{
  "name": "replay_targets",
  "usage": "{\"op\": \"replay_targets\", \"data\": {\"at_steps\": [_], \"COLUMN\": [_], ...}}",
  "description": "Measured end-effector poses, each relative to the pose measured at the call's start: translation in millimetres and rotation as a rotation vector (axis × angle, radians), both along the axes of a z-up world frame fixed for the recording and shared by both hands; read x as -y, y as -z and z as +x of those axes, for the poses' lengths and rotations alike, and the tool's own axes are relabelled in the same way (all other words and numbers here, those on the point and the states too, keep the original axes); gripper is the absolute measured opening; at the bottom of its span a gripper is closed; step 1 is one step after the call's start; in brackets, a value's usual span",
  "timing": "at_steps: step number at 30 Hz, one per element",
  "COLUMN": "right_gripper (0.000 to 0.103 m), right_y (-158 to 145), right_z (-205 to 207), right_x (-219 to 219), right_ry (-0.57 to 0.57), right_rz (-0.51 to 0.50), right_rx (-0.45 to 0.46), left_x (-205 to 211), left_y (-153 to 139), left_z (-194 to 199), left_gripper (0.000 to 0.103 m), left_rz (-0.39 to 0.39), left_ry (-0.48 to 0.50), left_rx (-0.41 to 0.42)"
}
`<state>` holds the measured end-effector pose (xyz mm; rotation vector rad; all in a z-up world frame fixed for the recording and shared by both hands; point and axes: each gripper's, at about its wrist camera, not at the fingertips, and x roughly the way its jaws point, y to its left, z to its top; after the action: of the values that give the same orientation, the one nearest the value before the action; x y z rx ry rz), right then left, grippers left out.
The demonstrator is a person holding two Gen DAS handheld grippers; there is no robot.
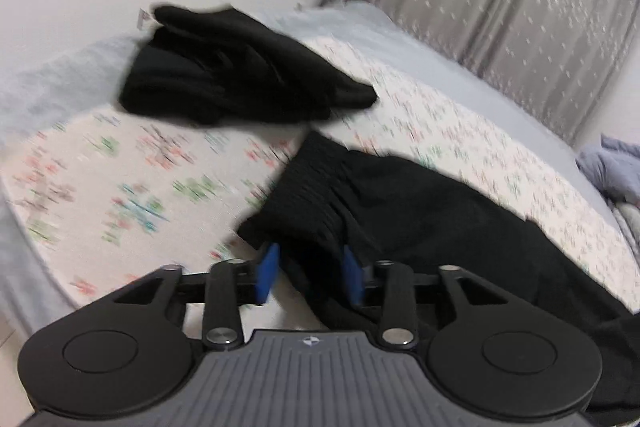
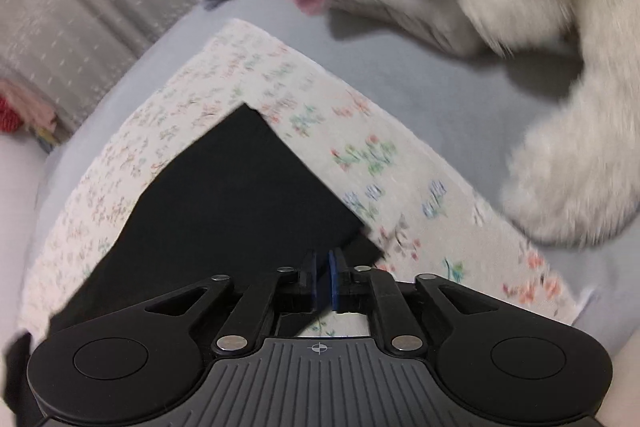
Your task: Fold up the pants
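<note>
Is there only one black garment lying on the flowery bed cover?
No, two lie there: crumpled black pants near the white wall and black pants at the left gripper.

The black pants (image 1: 400, 211) are matt cloth with a ribbed, gathered waistband, and the second black garment (image 1: 240, 67) bunched farther back looks the same dull fabric. Under them lies a pale floral-print cotton mat (image 1: 132, 163) – flat, soft, unshiny – on a smooth grey-blue bedsheet (image 2: 400, 67). The left gripper (image 1: 310, 275) is matt black plastic with bright metal pivot pins, blue rubbery pads (image 1: 267, 277) and a ribbed grey housing; the right gripper (image 2: 323, 281) matches. A cream plush toy (image 2: 572, 155) looks fluffy, and the grey curtain (image 1: 520, 7) – thin woven cloth – carries pale flecks.
</note>
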<state>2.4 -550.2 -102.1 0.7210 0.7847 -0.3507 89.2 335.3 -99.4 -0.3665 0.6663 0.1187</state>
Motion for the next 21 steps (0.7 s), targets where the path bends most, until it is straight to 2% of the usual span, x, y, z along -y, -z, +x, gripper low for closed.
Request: {"op": "replay_targets", "data": {"at_steps": [1,2,3,7,8,11,12,14,18,21], "right_gripper": [0.031,0.052,0.060,0.058,0.054,0.013,0.007,0.002,0.001,0.001], "right_y": [-2.7,-3.2,-2.0,16.1,22.1,20.2,19.7,21.6,5.2,-4.3], "right_z": [3.1,7.6,12.0,28.0,30.7,32.1,34.4,38.5,25.5,18.3], "right_x": [-1.3,-0.5,1.2,7.1,7.9,8.2,7.2,5.5,-0.2,-6.7], "right_ry": [-0.012,-0.009,0.002,0.058,0.059,0.056,0.046,0.021,0.022,-0.021], "right_rz": [-0.007,-0.004,-0.002,-0.031,-0.028,-0.059,-0.084,-0.105,-0.144,-0.187], "right_rx": [0.003,0.005,0.003,-0.067,-0.084,-0.073,-0.086,-0.103,-0.050,-0.043], "left_x": [-3.6,-5.9,-5.2,20.6,31.7,62.3,74.8,100.9,159.5,198.1], "left_y": [-7.1,-15.5,-22.3,-46.2,-51.1,-59.9,-62.6,-67.1,-74.4,-69.1], "left_z": [-2.7,-4.9,-4.8,3.3,9.0,33.9,45.0,67.1,104.9,130.8], "left_gripper": [0.060,0.060,0.060,0.062,0.063,0.063,0.063,0.063,0.063,0.068], "left_rz": [-0.004,-0.009,-0.014,0.014,0.027,0.041,0.045,0.055,0.117,0.157], "left_ry": [-0.021,-0.035,-0.036,0.040,0.068,0.135,0.155,0.204,0.317,0.385], "left_rx": [0.012,0.030,0.043,0.069,0.070,0.055,0.048,0.022,-0.012,-0.035]}}
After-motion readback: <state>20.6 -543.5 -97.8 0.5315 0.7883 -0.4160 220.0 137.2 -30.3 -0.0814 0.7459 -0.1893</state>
